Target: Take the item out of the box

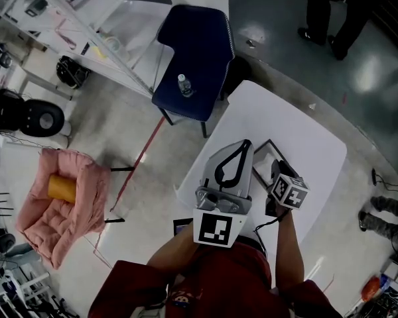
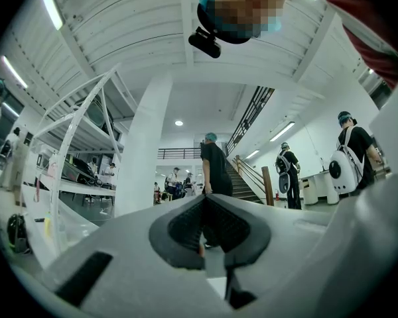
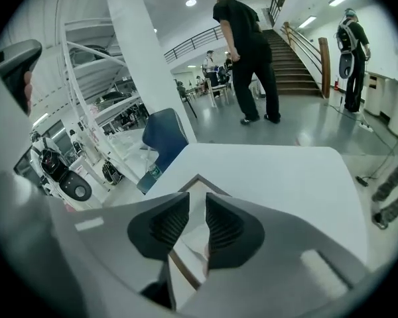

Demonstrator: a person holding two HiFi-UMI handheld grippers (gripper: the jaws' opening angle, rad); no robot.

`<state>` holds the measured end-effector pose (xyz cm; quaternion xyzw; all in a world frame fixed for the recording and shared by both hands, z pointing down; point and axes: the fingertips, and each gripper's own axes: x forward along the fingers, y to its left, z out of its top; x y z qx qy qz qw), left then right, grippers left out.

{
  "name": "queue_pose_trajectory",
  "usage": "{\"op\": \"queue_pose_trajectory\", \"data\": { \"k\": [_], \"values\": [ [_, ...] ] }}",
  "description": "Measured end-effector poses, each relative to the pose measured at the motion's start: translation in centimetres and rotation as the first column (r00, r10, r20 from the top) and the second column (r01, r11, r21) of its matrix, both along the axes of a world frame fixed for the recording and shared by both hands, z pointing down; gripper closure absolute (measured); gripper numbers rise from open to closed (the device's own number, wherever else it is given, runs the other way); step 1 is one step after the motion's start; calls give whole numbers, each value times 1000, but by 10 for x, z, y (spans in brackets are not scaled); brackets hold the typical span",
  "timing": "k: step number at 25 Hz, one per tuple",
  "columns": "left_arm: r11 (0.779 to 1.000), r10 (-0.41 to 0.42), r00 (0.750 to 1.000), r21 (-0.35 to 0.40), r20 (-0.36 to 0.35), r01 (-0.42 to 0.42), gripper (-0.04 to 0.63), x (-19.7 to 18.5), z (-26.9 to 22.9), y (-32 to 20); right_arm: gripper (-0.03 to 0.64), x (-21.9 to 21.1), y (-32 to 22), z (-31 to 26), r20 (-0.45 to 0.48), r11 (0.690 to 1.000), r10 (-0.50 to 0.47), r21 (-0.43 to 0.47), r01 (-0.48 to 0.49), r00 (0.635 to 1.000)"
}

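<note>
A shallow dark-rimmed box (image 1: 266, 155) lies on the white table (image 1: 298, 121) in front of me. My right gripper (image 1: 276, 169) hangs over its near part. In the right gripper view the jaws of that gripper (image 3: 198, 212) stand a little apart, open, with nothing pinched. Through the gap I see the box's rim (image 3: 198, 178) and something white inside it (image 3: 194, 238); what it is I cannot tell. My left gripper (image 1: 246, 144) is lifted off the table to the left of the box. Its tips (image 2: 204, 201) meet, shut on nothing, and it points out into the hall.
A blue chair (image 1: 198, 48) carrying a water bottle (image 1: 184, 85) stands beyond the table's far left corner. Left of me is a pink cushioned chair (image 1: 76, 201) with an orange roll (image 1: 61, 187). A person in black (image 3: 247, 52) walks beyond the table; shelving (image 1: 66, 25) lines the left.
</note>
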<state>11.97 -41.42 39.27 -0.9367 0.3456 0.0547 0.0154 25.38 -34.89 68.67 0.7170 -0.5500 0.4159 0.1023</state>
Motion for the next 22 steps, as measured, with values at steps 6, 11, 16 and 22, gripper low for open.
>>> {"op": "queue_pose_trajectory", "data": {
  "k": [6,11,16,22],
  "values": [
    [1000,-6,1000,-12,1,6,592,-2,5,-3,509,1,7,24,51,995,13,-100,-8,999],
    [1000,-5,1000,-18,0,5,592,-1,6,0,502,-2,10,40,71,986,8,-170,4,997],
    [1000,-7,1000,-23,2,7,592,-3,10,-3,497,-1,13,60,107,971,34,-239,-7,994],
    [999,-13,1000,-38,-2,13,592,-4,15,-13,463,-2,9,81,151,949,32,-314,17,988]
  ]
}}
